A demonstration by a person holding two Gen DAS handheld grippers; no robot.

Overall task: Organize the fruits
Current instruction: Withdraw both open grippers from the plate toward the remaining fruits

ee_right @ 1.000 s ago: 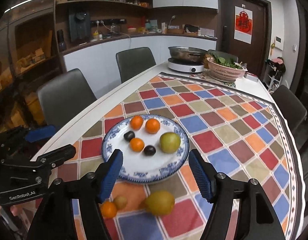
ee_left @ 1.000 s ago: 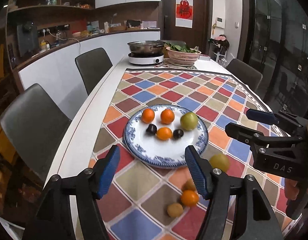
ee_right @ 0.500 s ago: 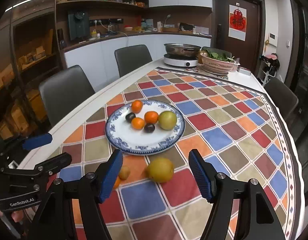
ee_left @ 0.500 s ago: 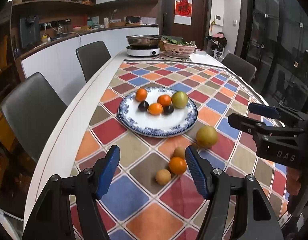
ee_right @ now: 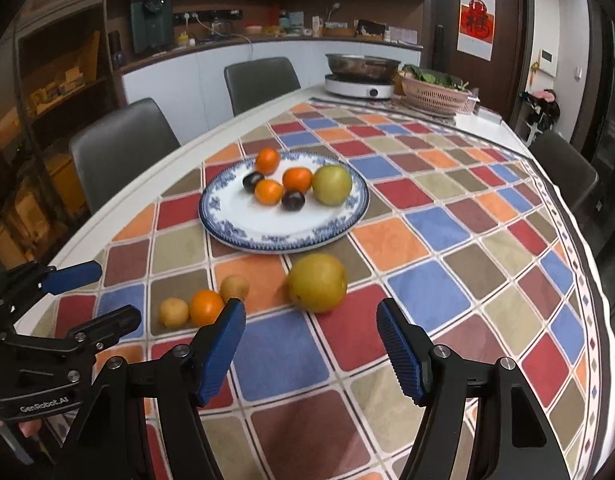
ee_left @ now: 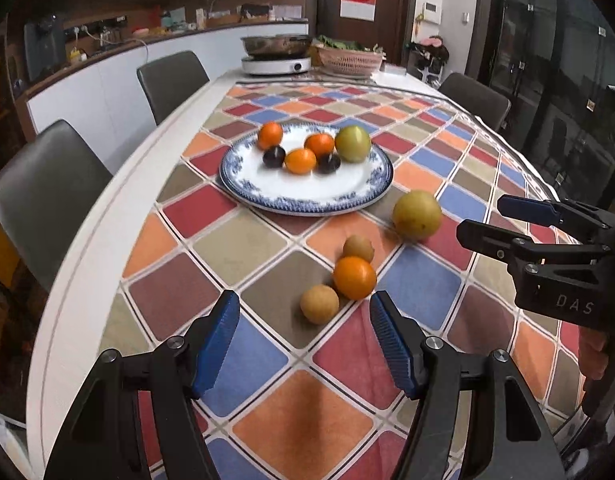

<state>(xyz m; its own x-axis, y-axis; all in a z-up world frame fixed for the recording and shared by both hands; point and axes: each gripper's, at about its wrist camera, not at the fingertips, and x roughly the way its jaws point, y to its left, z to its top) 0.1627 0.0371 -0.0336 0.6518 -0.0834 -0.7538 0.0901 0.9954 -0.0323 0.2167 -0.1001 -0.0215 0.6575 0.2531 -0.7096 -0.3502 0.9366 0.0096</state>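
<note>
1. The table (ee_left: 87,248), spread with a checked cloth (ee_left: 275,412) of many colours, carried everything in front of me.
2. A blue-rimmed plate (ee_left: 307,196) lay on the cloth, holding three oranges, two dark plums and one green apple (ee_left: 353,143).
3. A large yellow pear (ee_right: 317,282) sat on the cloth just beside the plate's near rim, apart from my right gripper (ee_right: 310,344), whose fingers stood spread and empty.
4. My left gripper (ee_left: 303,338) hung over the cloth with its fingers likewise spread, pinching nothing.
5. A loose orange (ee_left: 354,277) lay off the plate, between two small tan fruits: one (ee_left: 358,247) touching it on the plate side, the other (ee_left: 319,303) closest to my left fingers.
</note>
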